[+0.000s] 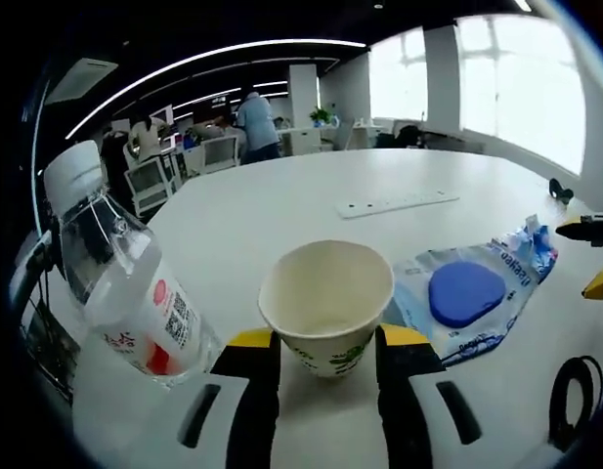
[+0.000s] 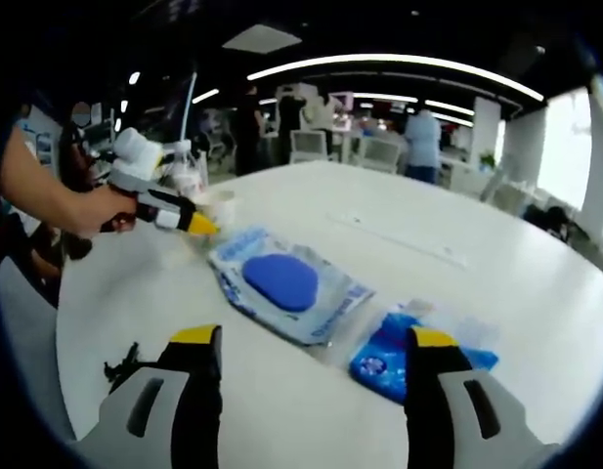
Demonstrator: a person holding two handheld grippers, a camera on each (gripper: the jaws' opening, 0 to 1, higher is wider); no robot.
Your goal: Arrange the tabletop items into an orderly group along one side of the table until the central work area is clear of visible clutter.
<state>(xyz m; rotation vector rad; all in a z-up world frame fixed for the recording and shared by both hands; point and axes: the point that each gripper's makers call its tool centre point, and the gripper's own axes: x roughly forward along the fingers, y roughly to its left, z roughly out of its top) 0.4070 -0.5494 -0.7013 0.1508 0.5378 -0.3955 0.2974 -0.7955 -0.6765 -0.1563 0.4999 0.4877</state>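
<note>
A white paper cup (image 1: 326, 305) stands upright on the white table (image 1: 281, 210), and my left gripper (image 1: 327, 338) is shut on its lower part, one yellow-tipped jaw on each side. A clear water bottle (image 1: 125, 283) with a white cap stands just left of the cup. A clear packet holding a blue oval pad (image 1: 467, 293) lies to the cup's right. In the right gripper view my right gripper (image 2: 316, 338) is open above the table; the blue-pad packet (image 2: 286, 283) lies ahead of it and a small blue wrapper (image 2: 394, 360) lies beside its right jaw.
A hand (image 2: 86, 210) holds the left gripper (image 2: 179, 217) by the cup (image 2: 220, 207). A white power strip (image 1: 399, 203) lies farther across the table. A black cable (image 1: 575, 401) lies near the table edge. Office desks, chairs and people stand beyond.
</note>
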